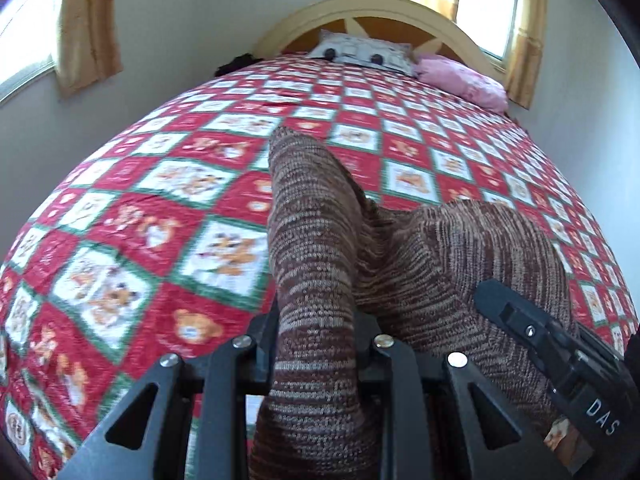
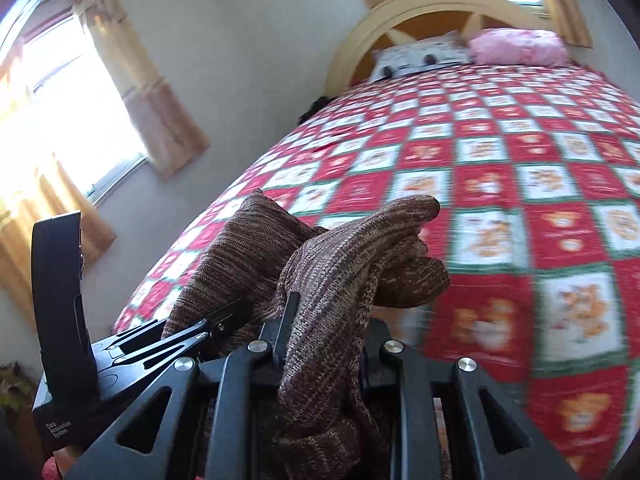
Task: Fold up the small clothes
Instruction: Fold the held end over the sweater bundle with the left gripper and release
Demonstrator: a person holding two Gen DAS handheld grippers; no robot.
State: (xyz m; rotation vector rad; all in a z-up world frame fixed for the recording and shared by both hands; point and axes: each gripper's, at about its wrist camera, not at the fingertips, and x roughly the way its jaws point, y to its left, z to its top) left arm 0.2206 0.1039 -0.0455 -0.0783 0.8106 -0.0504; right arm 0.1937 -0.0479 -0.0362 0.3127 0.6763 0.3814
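Gripping one brown-and-tan striped knitted garment [image 1: 320,264], both grippers have their black fingers nearly closed on its fabric: the left gripper [image 1: 316,344] pinches one fold, the right gripper [image 2: 324,344] another. The garment hangs between them above the bed's red, white and green teddy-bear quilt [image 1: 140,208]. Farther off lie two pillows, one white patterned [image 1: 360,52], one pink [image 1: 460,78], against one arched cream headboard [image 1: 372,8].

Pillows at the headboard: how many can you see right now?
2. A white patterned pillow leans against the headboard near its middle, and a pink pillow lies just to its right. Others may be hidden behind the quilt's far edge.
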